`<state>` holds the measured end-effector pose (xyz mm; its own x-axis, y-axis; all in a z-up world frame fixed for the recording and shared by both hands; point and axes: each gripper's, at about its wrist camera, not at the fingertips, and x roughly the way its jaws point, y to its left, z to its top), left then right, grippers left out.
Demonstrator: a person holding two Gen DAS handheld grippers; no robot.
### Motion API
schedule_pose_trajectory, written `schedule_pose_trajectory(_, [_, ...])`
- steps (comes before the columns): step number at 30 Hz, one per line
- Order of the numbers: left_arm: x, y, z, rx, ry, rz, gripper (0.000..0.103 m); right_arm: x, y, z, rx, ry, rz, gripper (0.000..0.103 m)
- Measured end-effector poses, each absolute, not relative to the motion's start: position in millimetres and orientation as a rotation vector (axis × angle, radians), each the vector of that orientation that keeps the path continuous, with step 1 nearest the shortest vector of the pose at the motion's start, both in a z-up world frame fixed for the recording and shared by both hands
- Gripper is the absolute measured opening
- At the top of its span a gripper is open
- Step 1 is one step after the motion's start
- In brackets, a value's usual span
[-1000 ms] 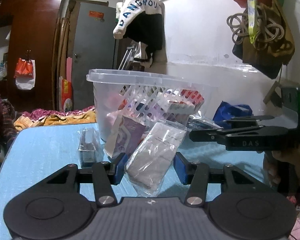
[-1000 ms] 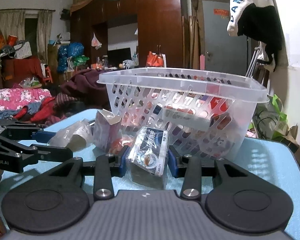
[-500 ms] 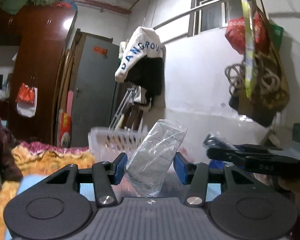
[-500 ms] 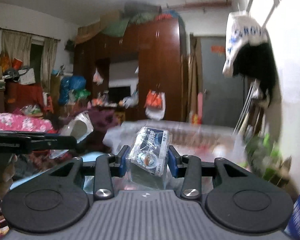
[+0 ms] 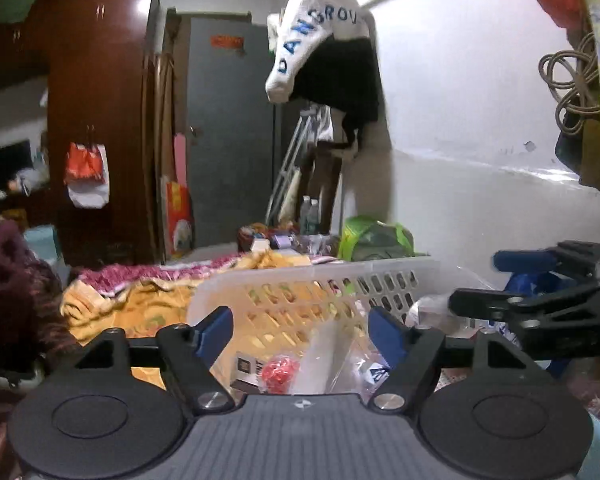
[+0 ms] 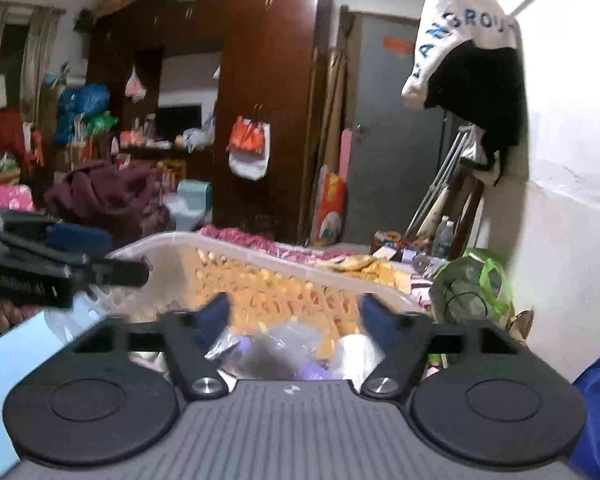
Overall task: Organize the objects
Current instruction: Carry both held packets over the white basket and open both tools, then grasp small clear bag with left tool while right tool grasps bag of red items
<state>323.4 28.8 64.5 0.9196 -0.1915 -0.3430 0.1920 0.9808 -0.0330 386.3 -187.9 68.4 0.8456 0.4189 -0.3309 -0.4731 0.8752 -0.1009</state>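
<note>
Both the left gripper (image 5: 302, 330) and right gripper (image 6: 294, 316), jaws just sprung wide and empty above the basket (image 5: 320, 280), should lift clear before withdrawing.

Dark wooden wardrobe (image 6: 260, 92); grey door (image 5: 228, 128); white wall (image 5: 460, 120); cluttered bed (image 5: 148, 292)
</note>
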Motion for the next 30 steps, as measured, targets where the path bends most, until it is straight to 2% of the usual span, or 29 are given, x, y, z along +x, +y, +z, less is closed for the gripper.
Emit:
schedule_pose_trajectory(2, [302.9, 37.3, 68.7, -0.021, 0.292, -0.232, 0.085, 372.4, -195.8, 70.7, -0.156, 0.284, 0.496, 0.102])
schedule_pose_trajectory(8, [229.1, 70.2, 50.4, 0.002, 0.242, -0.145, 0.087, 314.4, -213.7, 54.3, -0.095, 0.228, 0.587, 0.103])
schedule_pose_trajectory(13, [235.8, 91.1, 11.2, -0.016, 0.435, -0.068, 0.084, 324.7, -181.0, -1.0, -0.22, 0.437, 0.598, 0.103])
schedule_pose_trajectory(17, [261.0, 94.4, -7.5, -0.033, 0.525, -0.069, 0.081, 345.5, -150.6, -24.2, -0.209, 0.557, 0.66, 0.088])
schedule_pose_trajectory(22, [276.2, 86.6, -22.6, -0.017, 0.57, -0.07, 0.081, 346.2, -124.0, -36.2, -0.216, 0.575, 0.685, 0.085])
schedule_pose_trajectory(23, [276.1, 86.7, -26.0, -0.011, 0.581, -0.066, 0.081, 345.8, -119.7, -39.6, -0.228, 0.582, 0.684, 0.082])
schedule_pose_trajectory(26, [277.9, 86.0, -33.1, 0.018, 0.605, -0.054, 0.081, 343.2, -117.8, -39.5, -0.246, 0.596, 0.678, 0.052])
schedule_pose_trajectory(30, [280.3, 77.6, -39.1, 0.049, 0.631, -0.046, 0.081, 331.1, -140.2, -37.1, -0.223, 0.578, 0.668, 0.052])
